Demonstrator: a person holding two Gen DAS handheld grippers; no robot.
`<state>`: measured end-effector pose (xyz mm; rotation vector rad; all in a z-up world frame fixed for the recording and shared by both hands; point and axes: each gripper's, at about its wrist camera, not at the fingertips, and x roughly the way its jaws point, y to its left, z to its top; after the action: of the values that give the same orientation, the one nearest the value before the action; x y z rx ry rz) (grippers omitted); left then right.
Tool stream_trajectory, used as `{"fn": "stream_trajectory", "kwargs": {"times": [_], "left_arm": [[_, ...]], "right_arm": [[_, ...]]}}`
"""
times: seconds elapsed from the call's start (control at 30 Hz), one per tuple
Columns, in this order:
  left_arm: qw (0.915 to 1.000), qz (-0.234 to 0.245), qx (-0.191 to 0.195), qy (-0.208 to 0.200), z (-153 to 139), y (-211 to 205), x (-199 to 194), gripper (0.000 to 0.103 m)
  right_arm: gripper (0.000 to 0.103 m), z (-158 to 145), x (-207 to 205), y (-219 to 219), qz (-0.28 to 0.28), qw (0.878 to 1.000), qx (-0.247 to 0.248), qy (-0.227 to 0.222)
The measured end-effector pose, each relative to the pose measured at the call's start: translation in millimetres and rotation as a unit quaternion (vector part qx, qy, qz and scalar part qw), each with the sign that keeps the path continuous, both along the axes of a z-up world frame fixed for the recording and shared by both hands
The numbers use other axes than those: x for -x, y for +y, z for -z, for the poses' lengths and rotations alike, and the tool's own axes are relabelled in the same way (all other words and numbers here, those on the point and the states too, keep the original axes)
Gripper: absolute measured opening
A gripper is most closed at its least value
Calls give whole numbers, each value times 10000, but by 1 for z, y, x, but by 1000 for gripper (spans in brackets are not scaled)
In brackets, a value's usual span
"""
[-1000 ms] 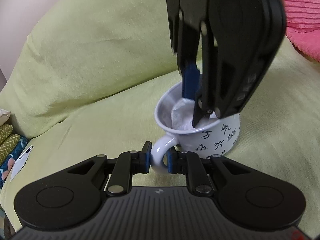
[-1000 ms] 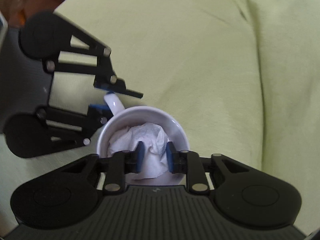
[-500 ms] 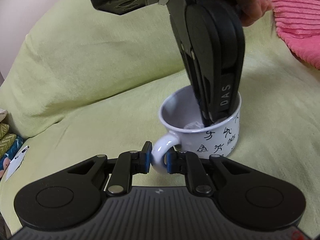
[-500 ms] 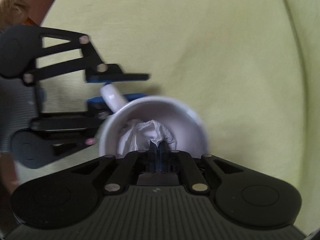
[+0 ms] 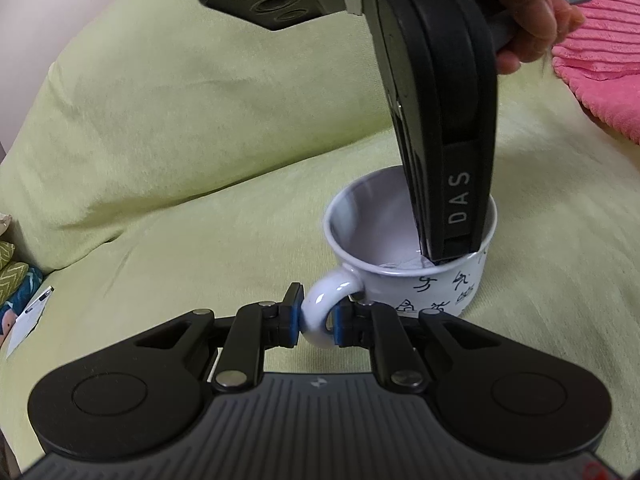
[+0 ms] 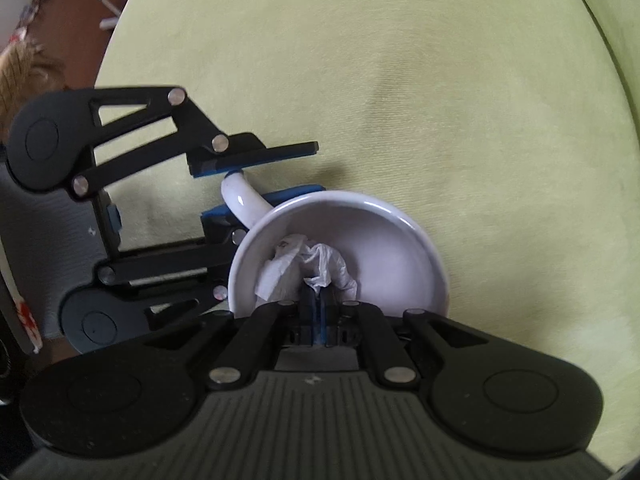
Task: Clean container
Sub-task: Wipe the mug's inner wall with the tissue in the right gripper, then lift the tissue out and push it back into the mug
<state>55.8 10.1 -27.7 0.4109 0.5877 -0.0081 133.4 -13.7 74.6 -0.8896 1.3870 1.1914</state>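
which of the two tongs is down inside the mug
The right tongs, shut on the tissue inside the mug. The left tongs stay outside, clamping its handle.

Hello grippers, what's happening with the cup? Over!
Left gripper shut on white patterned mug's handle. Right gripper shut on crumpled white tissue inside mug. Nothing in the way.

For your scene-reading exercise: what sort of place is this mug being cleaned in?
Probably a home living room or bedroom. The mug stands on a soft green cover draped over cushions, a pink towel lies beside it, and patterned fabric is at the edge.
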Motion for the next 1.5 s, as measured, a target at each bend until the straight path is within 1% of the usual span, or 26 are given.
{"fn": "stream_trajectory", "kwargs": {"times": [0.13, 0.23, 0.37, 0.47, 0.6, 0.63, 0.67, 0.73, 0.8, 0.83, 0.87, 0.93, 1.0, 1.07, 1.1, 1.13, 1.17, 1.23, 1.27, 1.37, 1.4, 1.43, 1.5], "left_arm": [[10000, -45, -13, -14, 1, 2, -5, 15], [10000, -45, -28, -45, 2, 2, -7, 15], [9999, -29, -66, -97, 4, 3, -9, 15], [9999, -24, -47, -116, 4, 4, -11, 15], [9999, -49, -7, -104, 3, 3, -10, 15], [9999, -69, 12, -86, 3, 3, -10, 15], [9999, -90, 33, -66, 3, 3, -10, 15], [9999, -136, 86, -9, 4, 6, -11, 15], [9998, -155, 133, 41, 6, 10, -12, 15], [9997, -156, 162, 59, 6, 11, -12, 15], [9996, -158, 204, 76, 5, 12, -13, 15], [9995, -167, 247, 91, 5, 13, -11, 16], [9995, -171, 233, 92, 4, 11, -9, 16], [9995, -181, 234, 98, 4, 10, -9, 17], [9995, -182, 234, 104, 4, 9, -10, 17], [9995, -182, 230, 106, 4, 9, -10, 17], [9995, -180, 225, 104, 3, 8, -9, 17], [9996, -174, 211, 99, 4, 7, -8, 17], [9996, -173, 210, 97, 5, 8, -8, 17], [9996, -164, 217, 102, 7, 13, -11, 17], [9996, -165, 220, 104, 7, 15, -12, 17], [9996, -166, 225, 107, 8, 17, -14, 17], [9995, -165, 232, 105, 7, 18, -14, 18]], "right_arm": [[4, -2, -5, -8, 417, 9984, -250, 272], [4, -4, -11, -20, 882, 9932, -567, 500], [4, -8, -17, -39, 1546, 9794, -1061, 750], [4, -9, -22, -58, 2041, 9642, -1431, 903], [4, -17, -37, -71, 2661, 9377, -1949, 1089], [4, -12, -40, -76, 2824, 9292, -2091, 1143], [4, -1, -45, -79, 3014, 9187, -2240, 1221], [4, -2, -49, -89, 3358, 8954, -2586, 1366], [3, -3, -47, -96, 3721, 8662, -2970, 1521], [3, -6, -45, -98, 3836, 8560, -3127, 1492], [3, -12, -42, -95, 3747, 8625, -3191, 1179], [3, -30, -32, -84, 3158, 8952, -3138, 195], [3, -50, -20, -76, 2272, 9271, -2903, -686], [3, -66, -3, -62, 1280, 9501, -2487, -1382], [2, -73, 2, -59, 824, 9594, -2151, -1625], [2, -78, 8, -53, 445, 9651, -1786, -1863], [2, -78, 14, -48, 245, 9683, -1405, -2051], [2, -82, 23, -56, 0, 9708, -811, -2257], [2, -86, 27, -62, -41, 9697, -708, -2338], [7, -89, 39, -52, -262, 9728, -456, -2255], [11, -90, 45, -52, -423, 9690, -484, -2384], [17, -90, 50, -53, -596, 9621, -517, -2609], [20, -85, 63, -47, -966, 9457, -537, -3057]]}}
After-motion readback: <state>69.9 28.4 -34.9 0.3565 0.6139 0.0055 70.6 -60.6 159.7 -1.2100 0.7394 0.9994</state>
